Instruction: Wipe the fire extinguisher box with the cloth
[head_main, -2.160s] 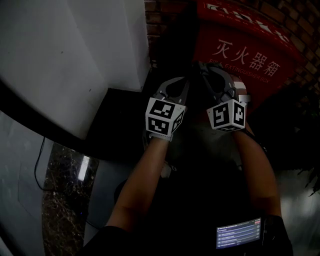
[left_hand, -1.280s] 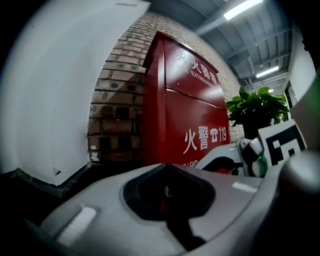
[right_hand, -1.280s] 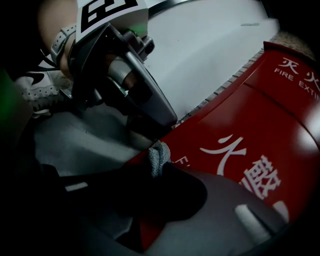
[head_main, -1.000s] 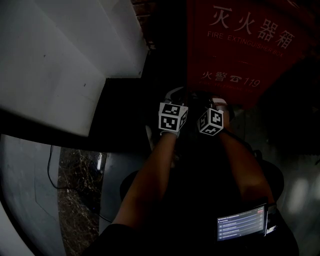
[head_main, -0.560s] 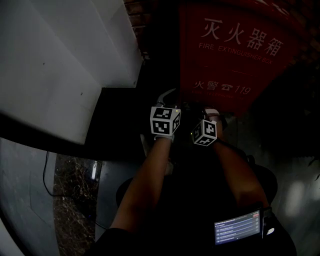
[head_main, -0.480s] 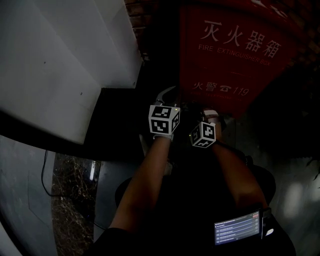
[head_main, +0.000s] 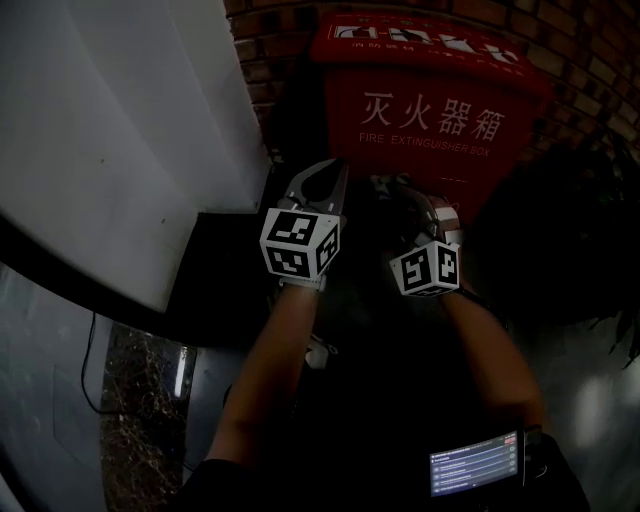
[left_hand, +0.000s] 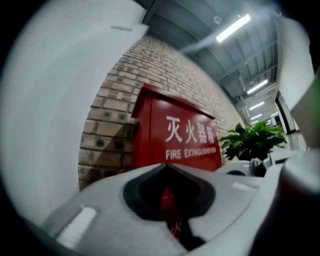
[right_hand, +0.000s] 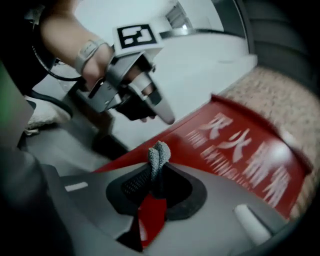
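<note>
Against the brick wall, the red fire extinguisher box stands hemmed by a white pillar on its left and a plant on its right, so wide strokes risk knocks. The right gripper is clamped on only a tuft of cloth, which may slip under pressure. The left gripper is closed and empty.

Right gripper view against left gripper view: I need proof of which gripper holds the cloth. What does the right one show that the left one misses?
Only the right gripper view shows the grey cloth pinched between the fingers of the right gripper, and the left gripper seen from outside. Only the left gripper view shows the potted plant and the ceiling lights, with the left gripper's own fingers closed on nothing. Both show the red fire extinguisher box against the brick wall.
</note>
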